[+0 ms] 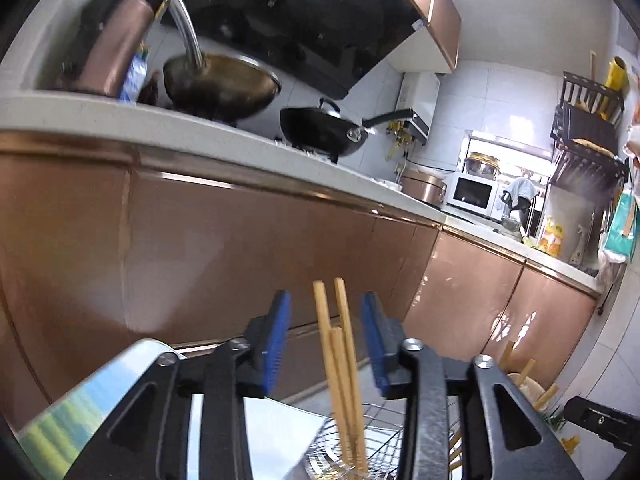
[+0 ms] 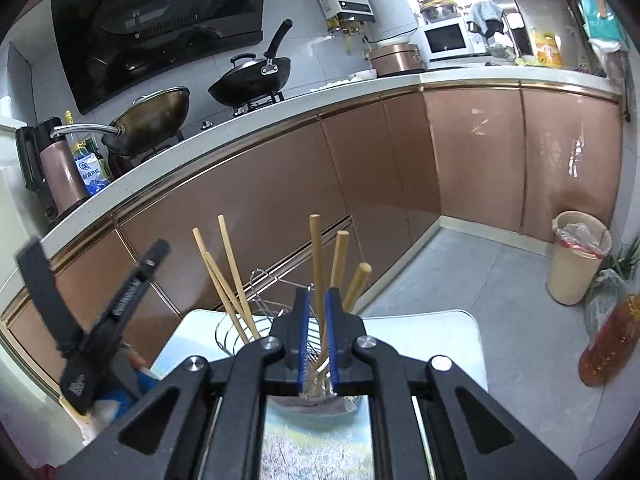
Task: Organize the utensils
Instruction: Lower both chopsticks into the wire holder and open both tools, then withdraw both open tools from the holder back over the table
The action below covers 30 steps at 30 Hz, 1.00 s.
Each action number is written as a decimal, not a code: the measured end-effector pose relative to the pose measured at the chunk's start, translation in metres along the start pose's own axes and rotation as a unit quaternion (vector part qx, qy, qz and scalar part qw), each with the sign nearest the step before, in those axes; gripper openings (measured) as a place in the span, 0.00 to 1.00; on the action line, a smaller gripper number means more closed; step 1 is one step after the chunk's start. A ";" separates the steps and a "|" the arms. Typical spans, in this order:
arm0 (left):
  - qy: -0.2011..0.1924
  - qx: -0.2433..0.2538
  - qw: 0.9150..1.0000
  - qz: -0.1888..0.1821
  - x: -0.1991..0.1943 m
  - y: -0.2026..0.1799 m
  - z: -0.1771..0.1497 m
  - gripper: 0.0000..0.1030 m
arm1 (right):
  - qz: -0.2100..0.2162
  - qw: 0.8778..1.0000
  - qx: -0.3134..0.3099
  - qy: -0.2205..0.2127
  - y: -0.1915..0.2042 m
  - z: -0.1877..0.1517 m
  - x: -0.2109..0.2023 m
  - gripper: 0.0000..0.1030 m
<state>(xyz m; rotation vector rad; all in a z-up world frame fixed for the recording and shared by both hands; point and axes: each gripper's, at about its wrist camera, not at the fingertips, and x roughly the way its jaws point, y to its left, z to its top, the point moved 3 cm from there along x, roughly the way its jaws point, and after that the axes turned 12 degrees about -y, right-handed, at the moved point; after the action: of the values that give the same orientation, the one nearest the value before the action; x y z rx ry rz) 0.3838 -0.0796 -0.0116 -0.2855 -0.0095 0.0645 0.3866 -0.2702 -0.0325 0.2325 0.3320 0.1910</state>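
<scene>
Several wooden chopsticks [image 1: 340, 364] stand upright in a wire utensil holder [image 1: 384, 440] on a small table [image 2: 460, 344]. My left gripper [image 1: 326, 340] is open, its blue pads on either side of the chopsticks without touching them. In the right wrist view my right gripper [image 2: 317, 312] is nearly closed around the handle of a wooden utensil [image 2: 316, 264] standing in the wire holder [image 2: 256, 320], beside other wooden handles [image 2: 340, 258] and the chopsticks [image 2: 228, 276]. The left gripper's body [image 2: 100, 320] shows at the left.
Copper-coloured cabinets [image 2: 360, 168] under a white counter [image 2: 280, 104] run behind the table. Two woks [image 2: 248, 80] sit on the stove. A bin [image 2: 576, 256] and a bottle of oil [image 2: 608, 344] stand on the floor at right.
</scene>
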 end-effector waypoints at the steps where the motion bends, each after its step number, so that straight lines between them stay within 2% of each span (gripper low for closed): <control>1: 0.003 0.000 1.000 0.000 -0.003 0.002 0.004 0.41 | -0.006 1.000 -0.004 0.001 0.002 -0.002 -0.005 0.08; 7: 0.043 0.037 0.998 0.024 -0.033 0.028 0.046 0.53 | -0.013 0.999 -0.024 0.020 0.019 -0.020 -0.042 0.09; 9: 0.074 0.059 0.995 0.024 -0.041 0.037 0.048 0.56 | -0.016 0.999 -0.018 0.023 0.023 -0.028 -0.054 0.10; 13: 0.138 0.069 0.988 0.024 -0.060 0.065 0.048 0.56 | -0.027 0.999 -0.023 0.036 0.032 -0.045 -0.075 0.12; 17: 0.158 0.080 0.984 0.035 -0.089 0.094 0.048 0.59 | -0.031 0.999 -0.022 0.039 0.041 -0.057 -0.102 0.21; 25: 0.204 0.088 0.974 0.034 -0.141 0.135 0.039 0.61 | -0.038 0.998 -0.026 0.044 0.061 -0.072 -0.141 0.22; 30: 0.217 0.094 0.971 0.027 -0.165 0.148 0.037 0.61 | -0.035 0.998 -0.033 0.049 0.077 -0.083 -0.159 0.22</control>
<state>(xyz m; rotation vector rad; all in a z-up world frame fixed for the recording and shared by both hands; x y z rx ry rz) 0.2092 0.0621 -0.0182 -0.1048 0.4371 0.0566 0.1993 -0.2164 -0.0416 0.1459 0.4302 0.1438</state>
